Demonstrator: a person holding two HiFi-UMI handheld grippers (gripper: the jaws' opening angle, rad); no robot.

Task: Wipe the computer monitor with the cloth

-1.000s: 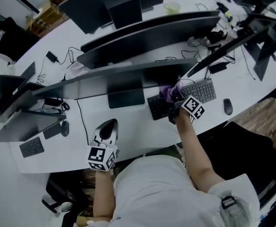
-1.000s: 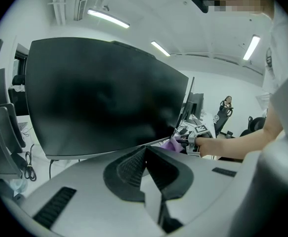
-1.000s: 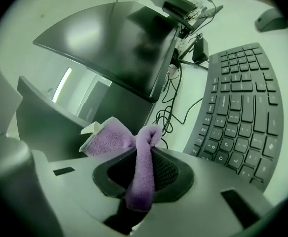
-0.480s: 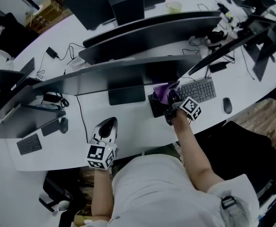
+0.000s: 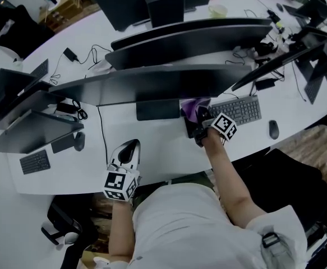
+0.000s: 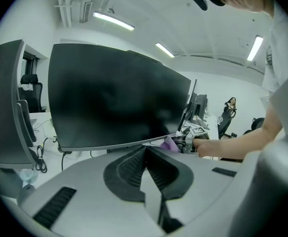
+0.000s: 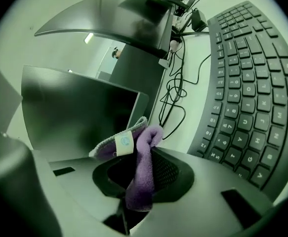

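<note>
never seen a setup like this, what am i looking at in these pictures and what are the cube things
No robot: a person holds a two-jaw gripper in each hand, and the marker cubes are part of those. The head view looks down from the person's head at a white desk with monitors, a keyboard and a mouse. The other two cameras ride on the grippers. The right gripper is shut on a purple cloth by the lower edge of the nearest monitor. The left gripper is shut and empty, away from the monitor.
</note>
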